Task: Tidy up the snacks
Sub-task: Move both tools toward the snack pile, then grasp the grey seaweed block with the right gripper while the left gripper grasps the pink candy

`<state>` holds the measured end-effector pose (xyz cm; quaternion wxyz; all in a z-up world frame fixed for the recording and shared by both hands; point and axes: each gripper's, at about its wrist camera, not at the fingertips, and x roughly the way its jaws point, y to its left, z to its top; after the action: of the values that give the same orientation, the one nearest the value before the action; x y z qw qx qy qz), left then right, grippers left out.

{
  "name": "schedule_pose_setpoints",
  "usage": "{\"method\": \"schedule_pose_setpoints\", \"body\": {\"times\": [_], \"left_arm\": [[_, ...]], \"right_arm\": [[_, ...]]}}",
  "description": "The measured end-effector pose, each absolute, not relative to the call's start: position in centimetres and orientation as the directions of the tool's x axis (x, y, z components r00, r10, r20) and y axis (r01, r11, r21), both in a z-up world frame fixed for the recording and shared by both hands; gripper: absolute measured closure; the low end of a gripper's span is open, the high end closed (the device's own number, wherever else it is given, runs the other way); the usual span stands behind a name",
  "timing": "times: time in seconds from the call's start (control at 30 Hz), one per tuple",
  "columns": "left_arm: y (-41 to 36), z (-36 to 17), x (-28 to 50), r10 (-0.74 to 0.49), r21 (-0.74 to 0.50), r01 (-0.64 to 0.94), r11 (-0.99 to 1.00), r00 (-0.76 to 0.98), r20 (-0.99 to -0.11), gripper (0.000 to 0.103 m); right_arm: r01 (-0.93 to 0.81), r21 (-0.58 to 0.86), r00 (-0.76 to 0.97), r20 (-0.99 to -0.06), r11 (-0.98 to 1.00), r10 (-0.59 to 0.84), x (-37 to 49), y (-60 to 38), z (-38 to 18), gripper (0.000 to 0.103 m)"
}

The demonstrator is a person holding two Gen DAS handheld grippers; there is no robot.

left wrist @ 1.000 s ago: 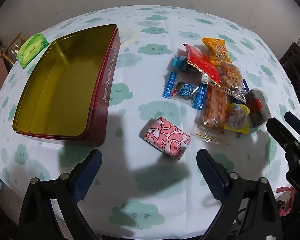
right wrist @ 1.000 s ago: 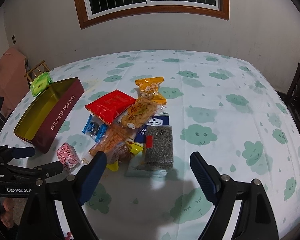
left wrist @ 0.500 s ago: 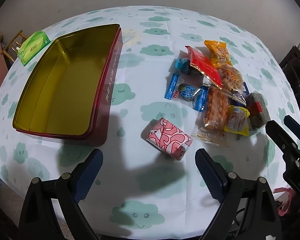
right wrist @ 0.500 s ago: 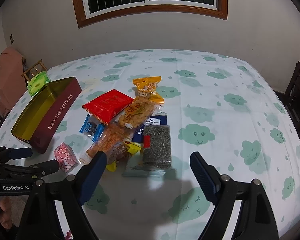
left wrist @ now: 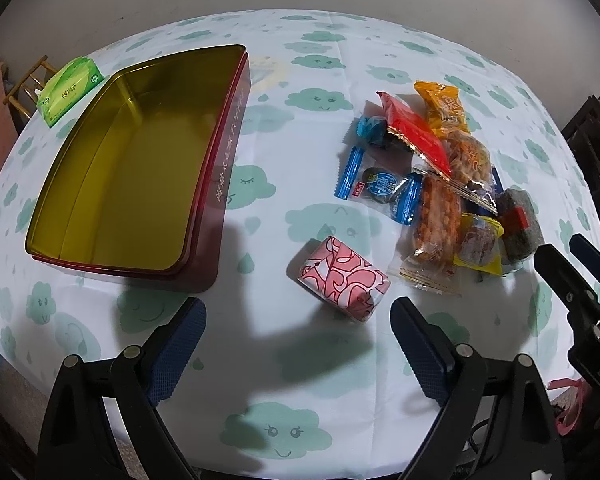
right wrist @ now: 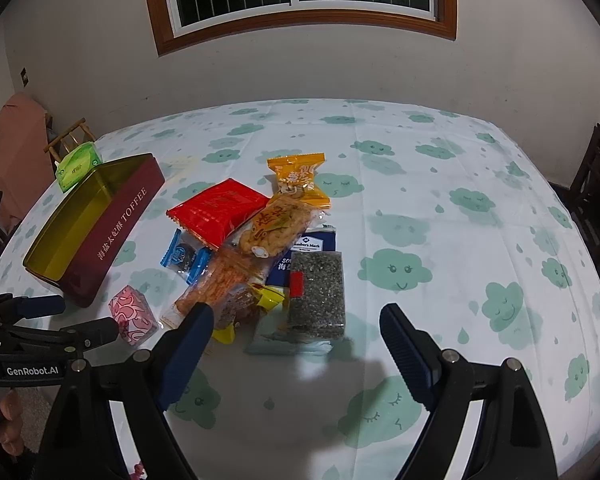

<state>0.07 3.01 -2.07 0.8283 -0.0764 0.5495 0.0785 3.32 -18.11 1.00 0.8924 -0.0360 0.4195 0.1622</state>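
A dark red toffee tin (left wrist: 204, 216) (right wrist: 112, 236) with a bare gold inside stands on the left of the table. A pink patterned packet (left wrist: 342, 276) (right wrist: 133, 315) lies alone between the tin and a heap of snacks. The heap holds a red bag (left wrist: 416, 136) (right wrist: 216, 208), an orange packet (left wrist: 442, 108) (right wrist: 298, 178), a blue cookie wrapper (left wrist: 380, 188) (right wrist: 184, 256) and a dark seaweed pack (left wrist: 518, 224) (right wrist: 316, 294). My left gripper (left wrist: 298, 348) is open, just short of the pink packet. My right gripper (right wrist: 296, 352) is open, near the seaweed pack.
A green tissue pack (left wrist: 68, 90) (right wrist: 78, 166) lies past the tin at the table's far left edge. The cloud-print tablecloth (right wrist: 440, 208) is bare on the right half. Dark chairs (right wrist: 596, 200) stand at the right, a wall with a window behind.
Both grippers have shifted only slightly over the table; the pink packet sits a little nearer the left gripper. Nothing has been taken hold of or moved.
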Motion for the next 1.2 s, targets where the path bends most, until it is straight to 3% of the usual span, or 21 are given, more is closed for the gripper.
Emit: {"method": "schedule_pose_setpoints", "body": {"times": [0.8,0.97,1.2], "left_arm": [[3.3,-2.5,0.5,0.028,-0.063,-0.228,0.972,0.375,-0.927,0.012],[3.7,-2.7,0.7,0.011,-0.081,-0.229,0.970,0.373,-0.928,0.013],[3.9,-2.7,0.8,0.004,-0.089,-0.235,0.968,0.371,-0.929,0.018]], "right_arm": [[-0.324,0.071,0.594,-0.761,0.943,0.261,4.2,-17.9,0.5,0.017],[-0.317,0.077,0.583,-0.770,0.945,0.259,5.1,-18.4,-0.1,0.025],[-0.333,0.095,0.551,-0.788,0.938,0.275,6.3,-18.5,-1.3,0.049]]}}
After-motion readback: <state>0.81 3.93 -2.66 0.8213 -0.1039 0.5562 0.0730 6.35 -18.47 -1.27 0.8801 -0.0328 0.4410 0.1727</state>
